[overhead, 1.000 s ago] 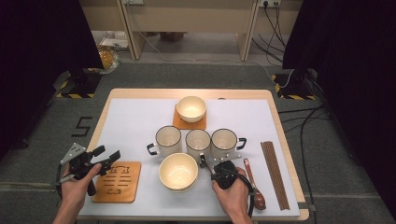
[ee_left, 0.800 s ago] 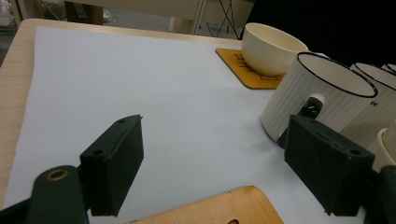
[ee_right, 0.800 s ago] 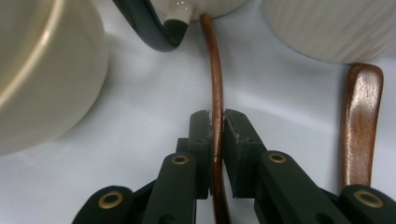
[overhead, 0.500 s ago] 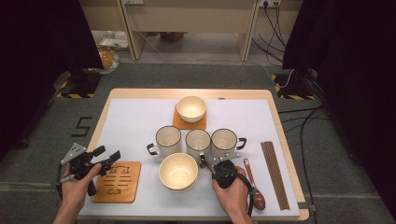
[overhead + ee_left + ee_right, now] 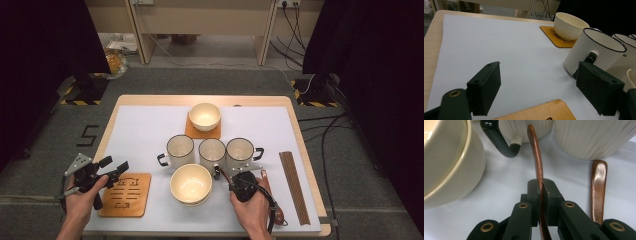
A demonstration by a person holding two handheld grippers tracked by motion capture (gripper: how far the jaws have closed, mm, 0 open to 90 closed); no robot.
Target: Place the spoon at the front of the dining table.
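At about five o'clock on the white mat, the right gripper [image 5: 541, 187] had its jaws clamped on the thin brown handle of a wooden spoon [image 5: 535, 150], whose free end curved up toward twelve o'clock between two mugs. In the high view the right gripper [image 5: 243, 181] sat just below the middle mug [image 5: 212, 154] and the right mug [image 5: 239, 153], with the front bowl [image 5: 190, 183] close at its nine o'clock. A second wooden spoon [image 5: 598, 185] lay flat on the mat at its three o'clock, and a bundle of chopsticks [image 5: 294, 186] lay farther out the same way. Over at eight o'clock, the left gripper [image 5: 110, 167] hung above the edge of a wooden coaster [image 5: 125, 194], its jaws spread wide with nothing between them. From its own view the left mug [image 5: 596, 53] stood at two o'clock, and the far bowl [image 5: 569, 25] rested on another coaster [image 5: 555, 37] beyond.
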